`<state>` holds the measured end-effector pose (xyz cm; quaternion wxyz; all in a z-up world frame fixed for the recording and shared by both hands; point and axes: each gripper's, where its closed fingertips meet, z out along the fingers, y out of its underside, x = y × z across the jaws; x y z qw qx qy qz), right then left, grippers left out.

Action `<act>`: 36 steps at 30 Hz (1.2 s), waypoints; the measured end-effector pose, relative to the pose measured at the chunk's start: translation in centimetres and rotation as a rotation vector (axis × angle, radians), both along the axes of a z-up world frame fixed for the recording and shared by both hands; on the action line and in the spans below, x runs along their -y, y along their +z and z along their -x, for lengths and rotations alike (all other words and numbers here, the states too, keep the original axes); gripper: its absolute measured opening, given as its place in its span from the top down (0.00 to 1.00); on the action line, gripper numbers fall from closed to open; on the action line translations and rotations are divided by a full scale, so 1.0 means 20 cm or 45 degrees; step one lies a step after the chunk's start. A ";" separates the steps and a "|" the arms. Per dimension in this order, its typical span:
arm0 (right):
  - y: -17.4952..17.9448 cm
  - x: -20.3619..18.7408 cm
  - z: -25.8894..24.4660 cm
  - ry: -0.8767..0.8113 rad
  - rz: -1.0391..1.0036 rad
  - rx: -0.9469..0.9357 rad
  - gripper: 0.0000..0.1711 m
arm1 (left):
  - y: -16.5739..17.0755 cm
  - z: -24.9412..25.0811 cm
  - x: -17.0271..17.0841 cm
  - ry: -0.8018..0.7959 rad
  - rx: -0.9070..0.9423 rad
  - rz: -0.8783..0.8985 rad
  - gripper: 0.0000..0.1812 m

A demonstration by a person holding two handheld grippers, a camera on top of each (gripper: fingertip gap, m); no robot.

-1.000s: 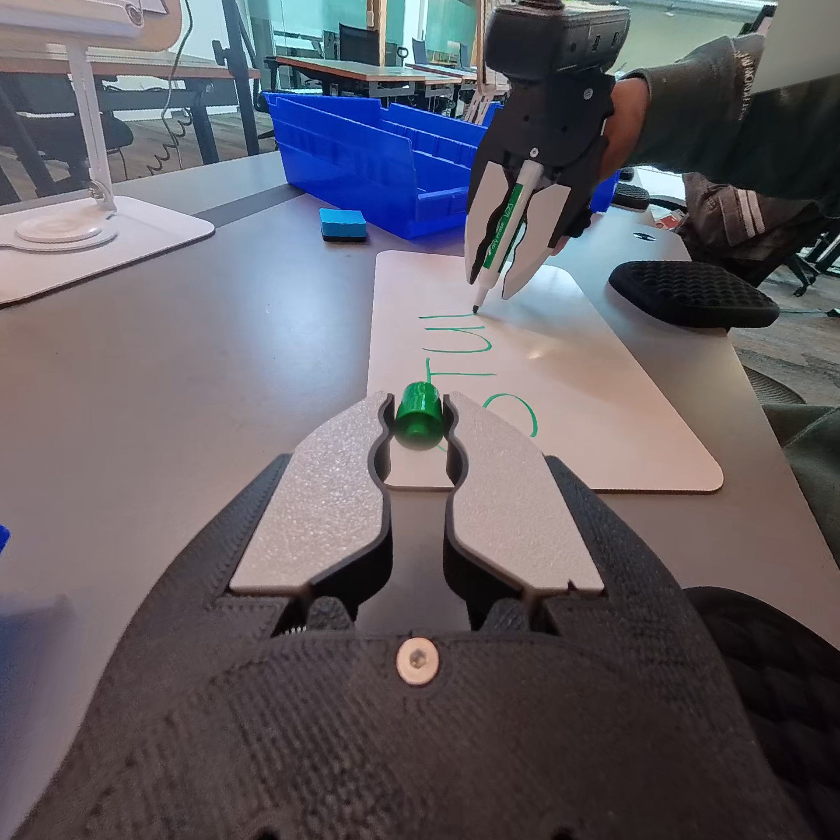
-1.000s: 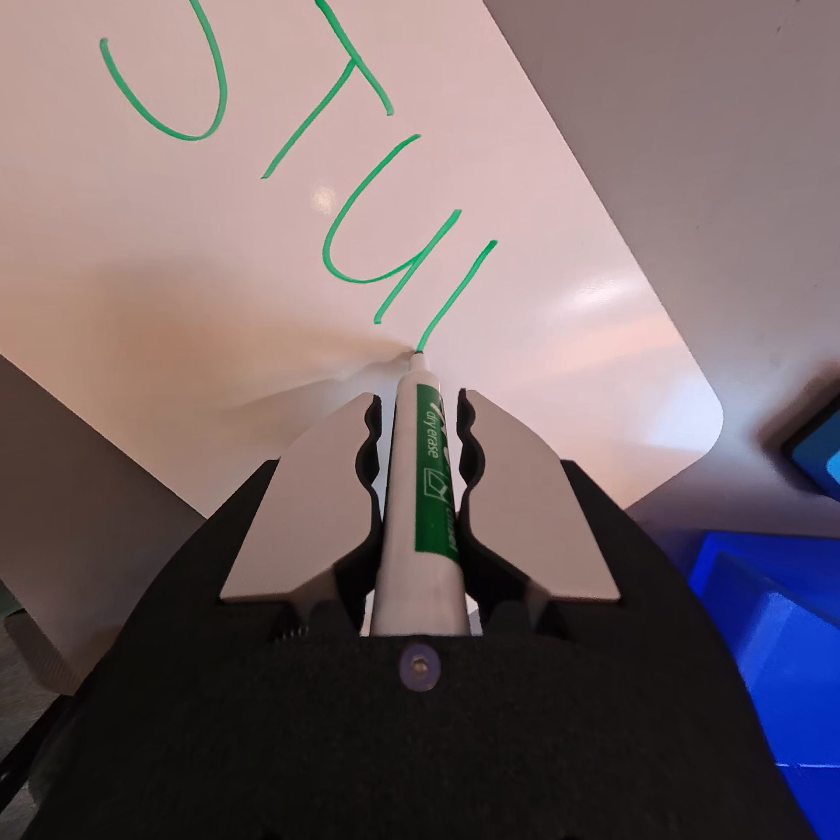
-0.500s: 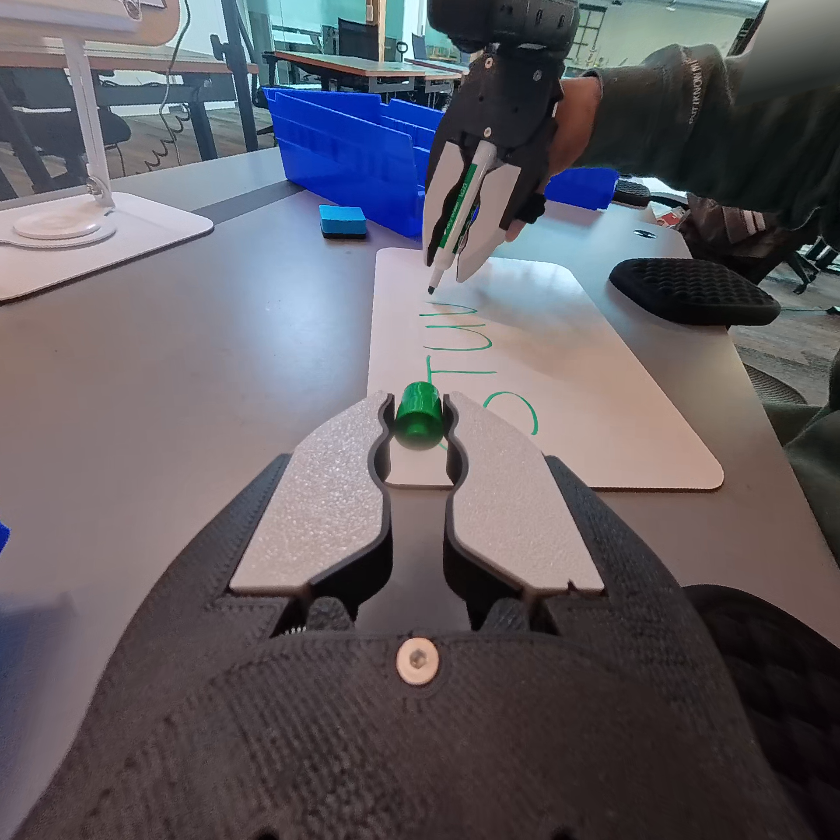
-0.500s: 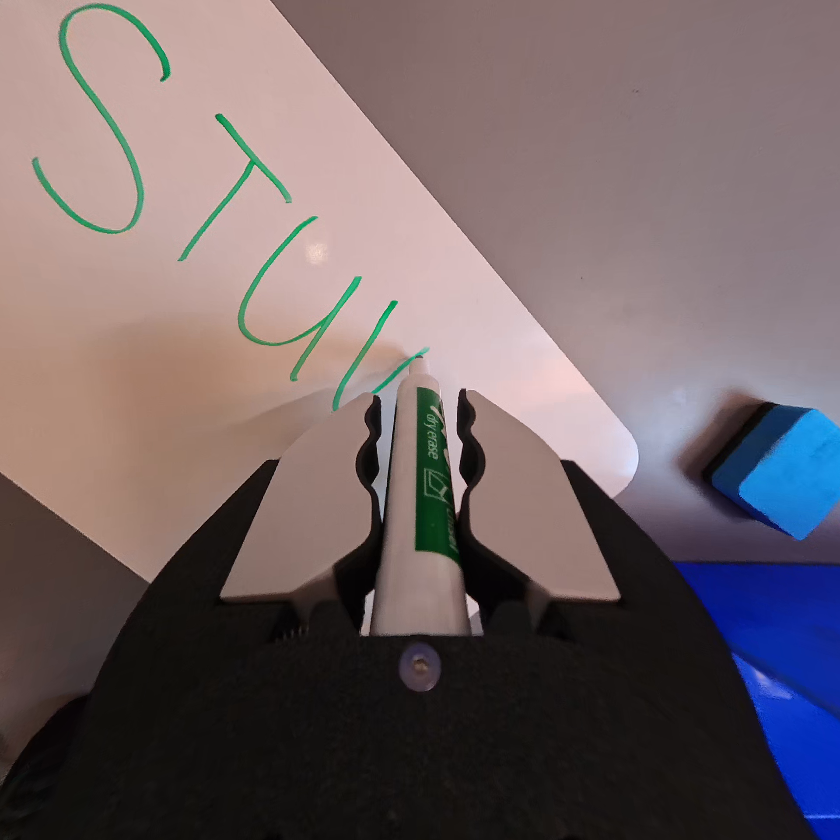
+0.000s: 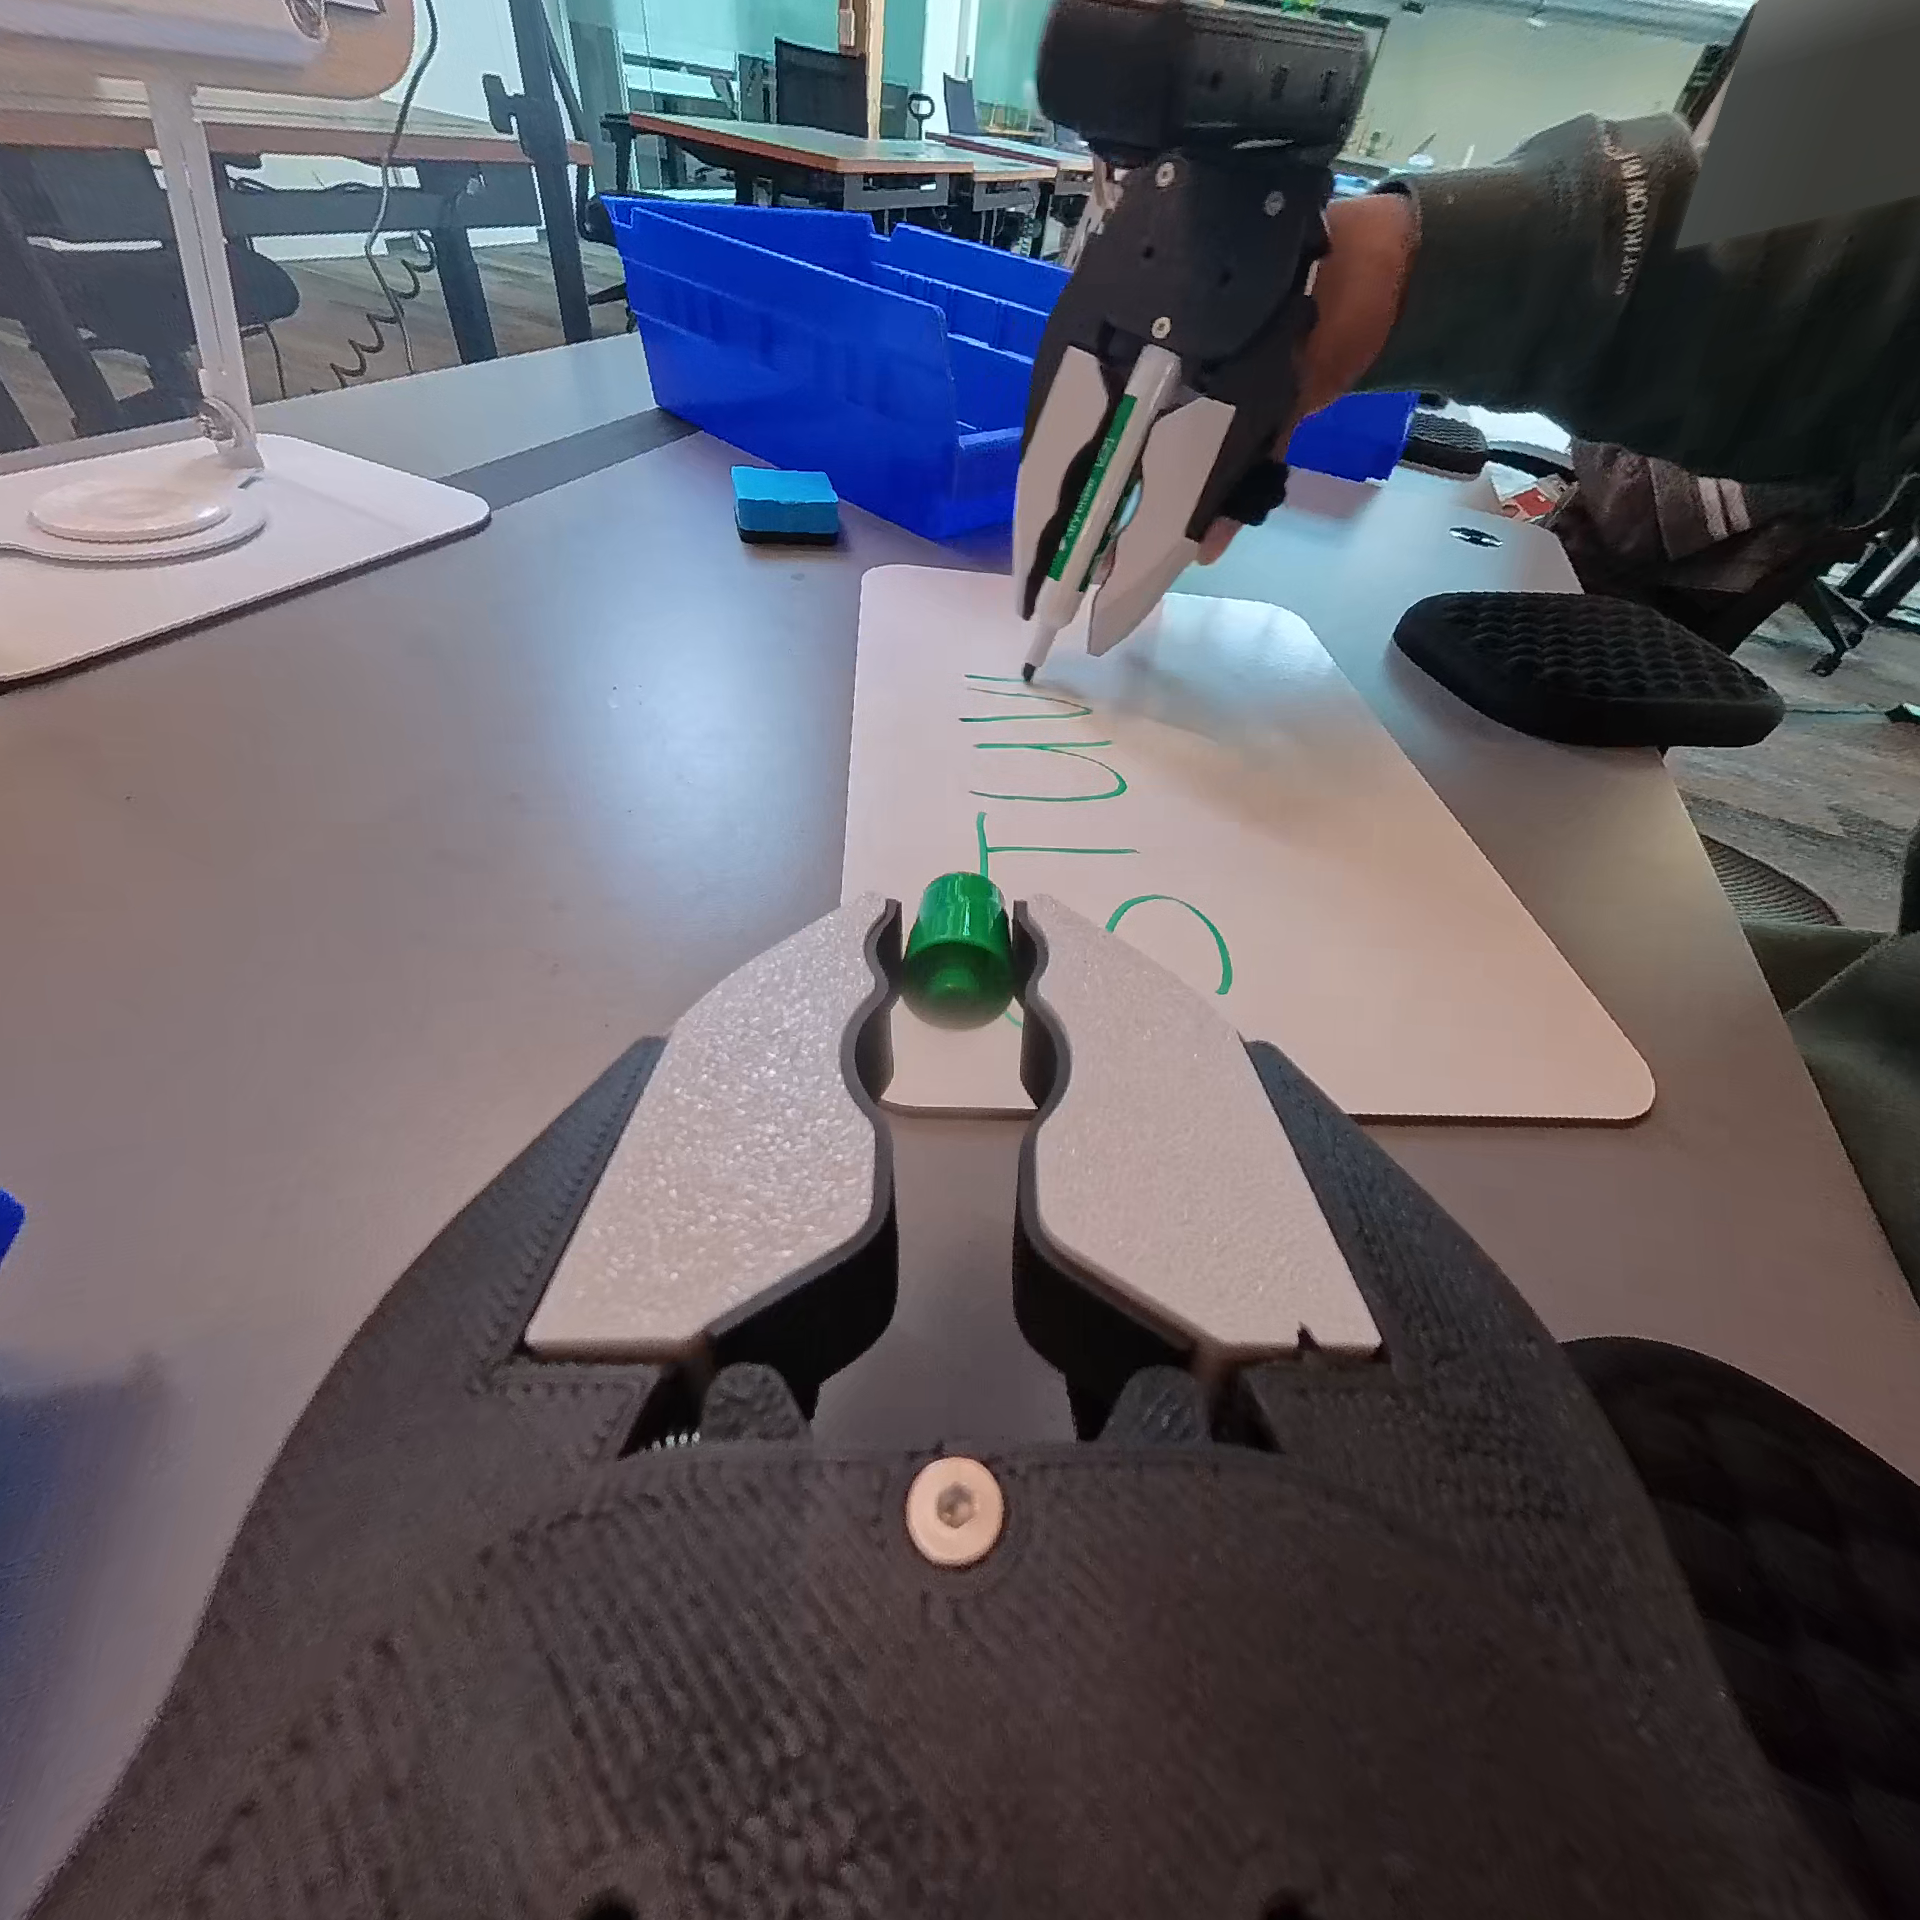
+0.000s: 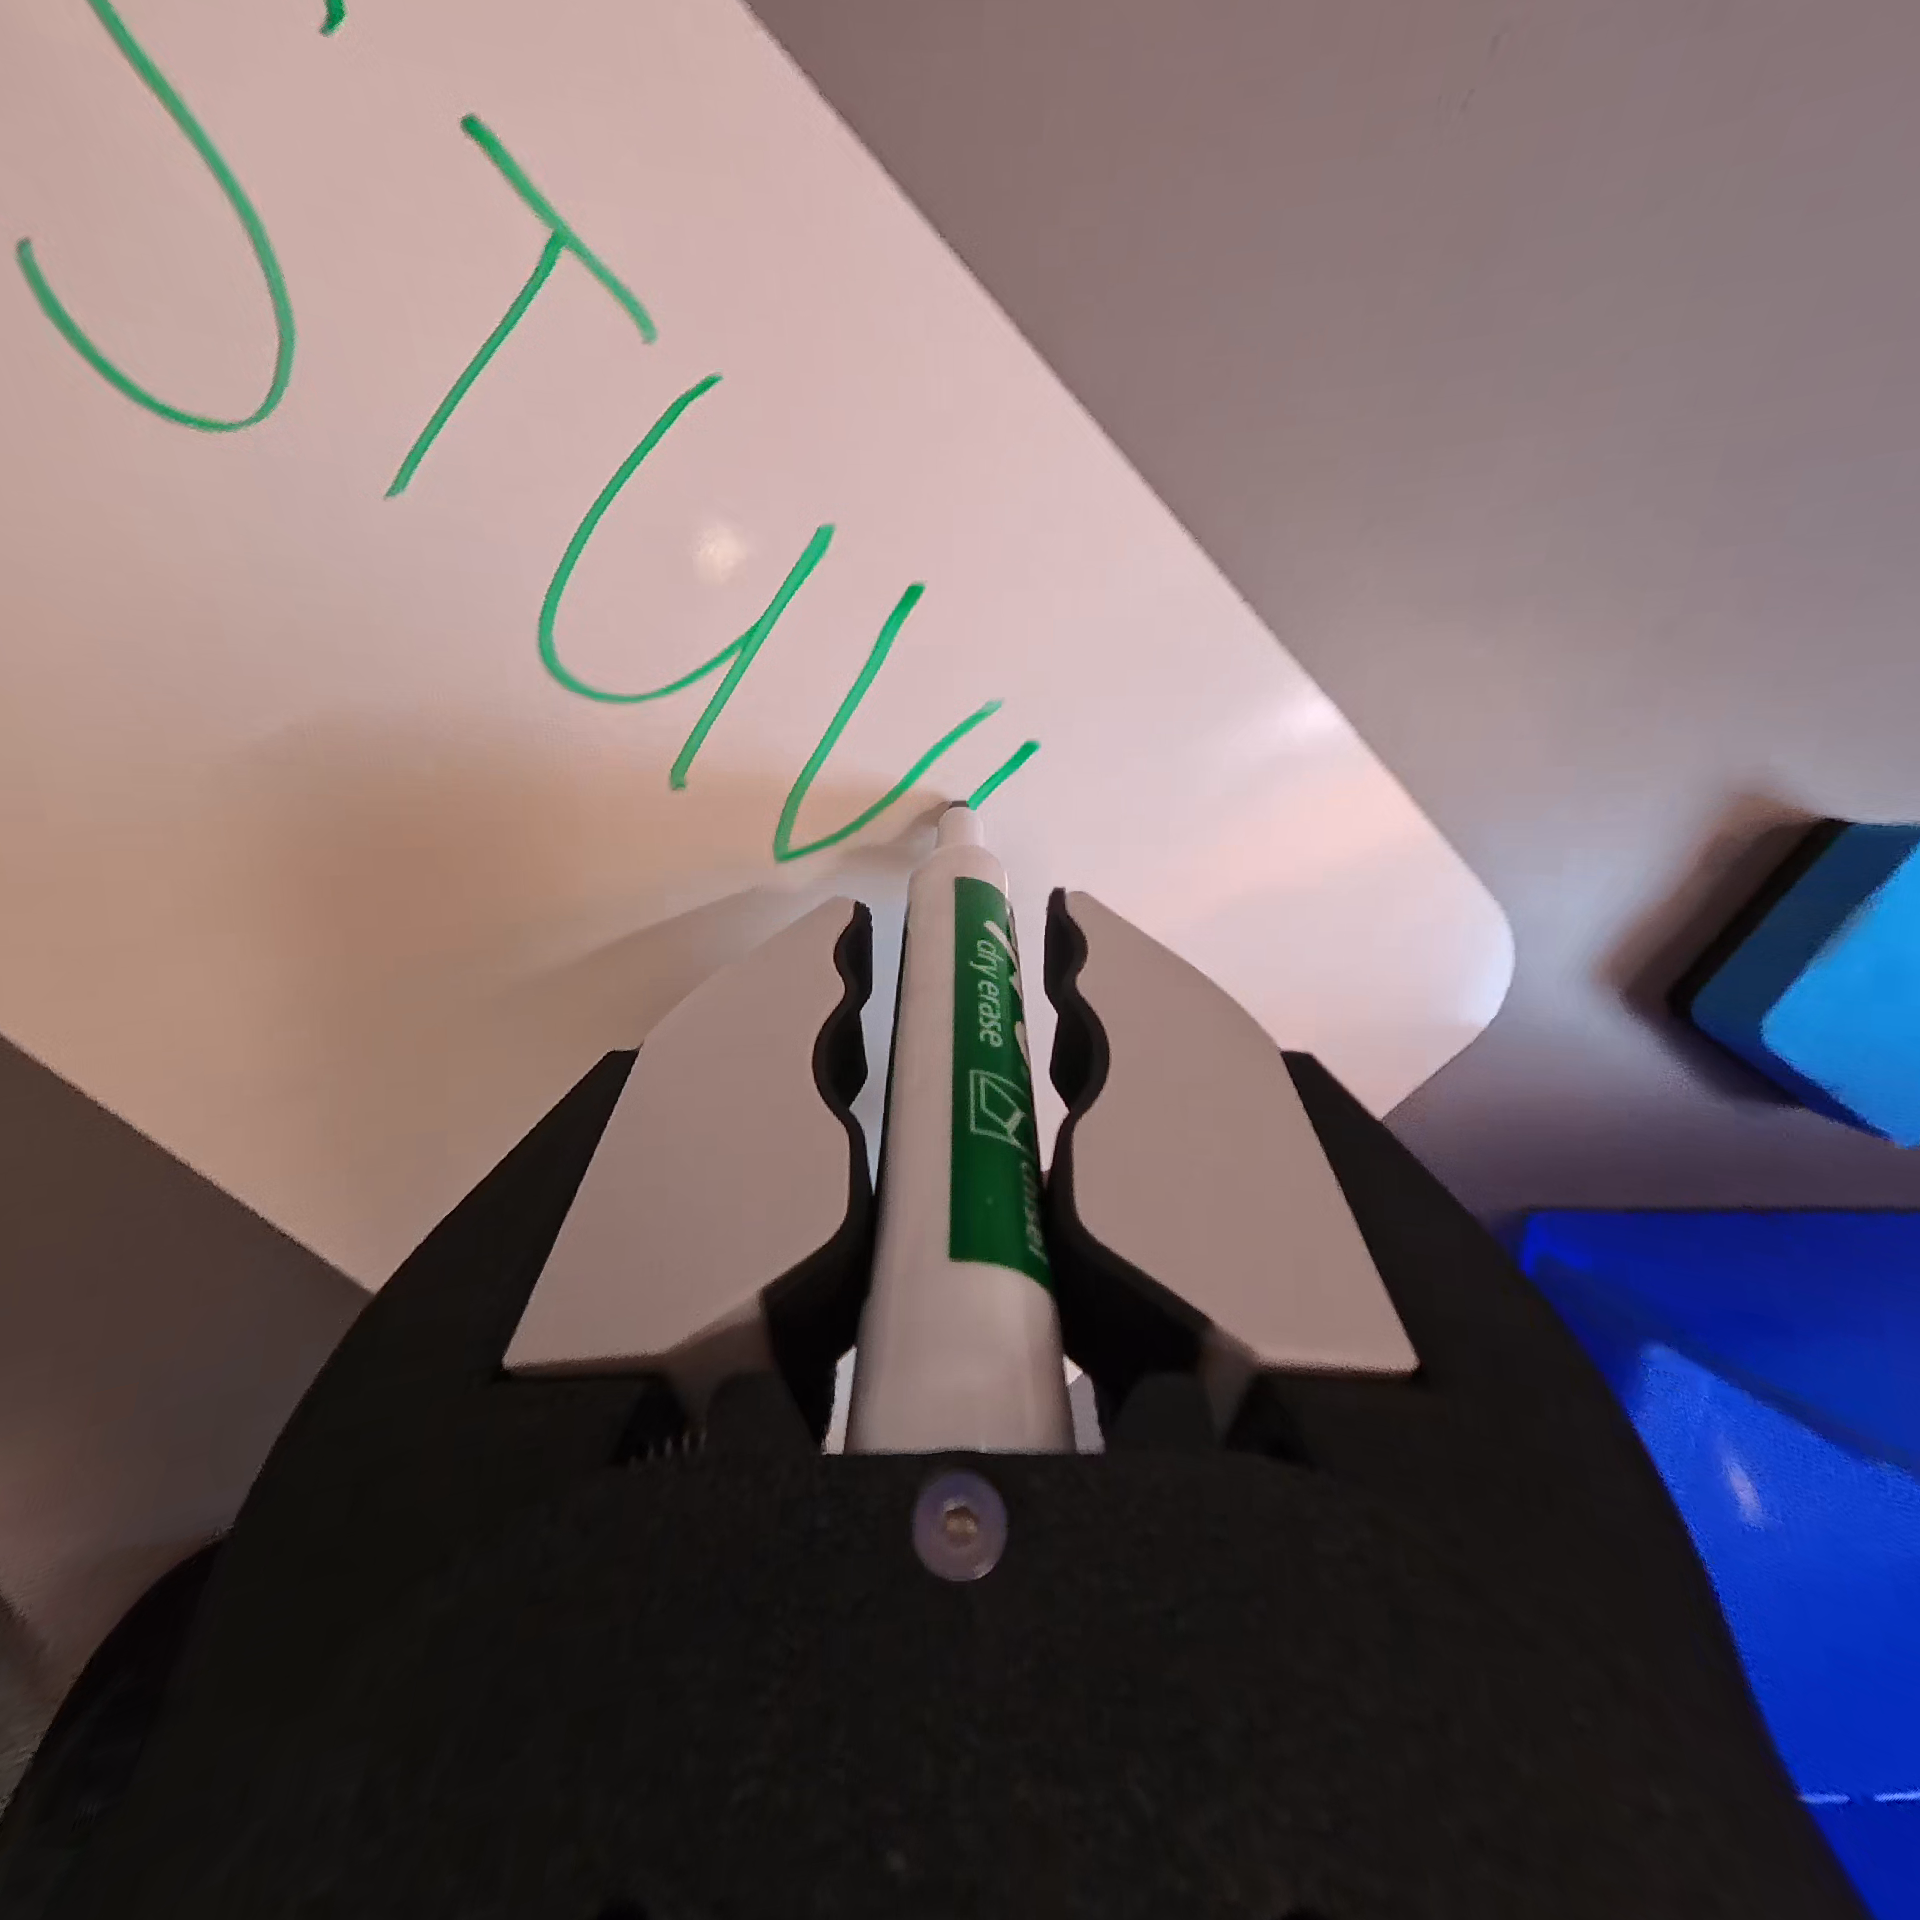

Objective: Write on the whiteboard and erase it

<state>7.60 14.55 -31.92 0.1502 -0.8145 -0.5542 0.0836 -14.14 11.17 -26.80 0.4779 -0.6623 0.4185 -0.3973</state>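
A blue bin (image 5: pixel 821 353) was seen at upper centre of the left wrist view; its contents were hidden. A blue eraser (image 5: pixel 784 503) lay beside it on the grey table (image 5: pixel 416 790). The whiteboard (image 5: pixel 1351 894), bearing green strokes, lay flat at centre right. The right gripper (image 6: pixel 961 914) was clenched on the marker (image 6: pixel 966 1122), tip touching the board. The left gripper (image 5: pixel 951 920) was clenched on the green cap (image 5: pixel 956 951). Office desks were visible behind.

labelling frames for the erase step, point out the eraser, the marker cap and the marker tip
eraser (image 5: pixel 784 497): left wrist view, on its blue top face.
marker cap (image 5: pixel 957 940): left wrist view, on the green side between the left gripper's fingers.
marker tip (image 6: pixel 958 828): right wrist view, on the white nose touching the whiteboard.
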 end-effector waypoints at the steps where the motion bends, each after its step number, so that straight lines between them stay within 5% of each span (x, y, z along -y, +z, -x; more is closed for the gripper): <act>1: 0.00 0.03 -0.02 -0.001 0.007 0.005 0.81 | 0.00 0.00 0.00 0.000 0.001 0.003 0.89; 5: 0.00 0.09 -0.06 -0.009 0.010 0.018 0.81 | 0.00 0.00 -0.01 0.004 0.007 0.012 0.89; 13: 0.00 -0.11 0.00 -0.012 -0.064 0.017 0.81 | 0.00 -0.01 0.01 -0.007 -0.001 0.003 0.89; 23: 0.00 0.06 -0.13 -0.037 -0.009 0.059 0.81 | 0.00 -0.01 0.01 -0.015 0.000 0.009 0.89; 36: 0.02 -0.12 -0.07 -0.038 -0.059 0.009 0.81 | 0.00 -0.01 0.01 -0.011 0.009 0.019 0.89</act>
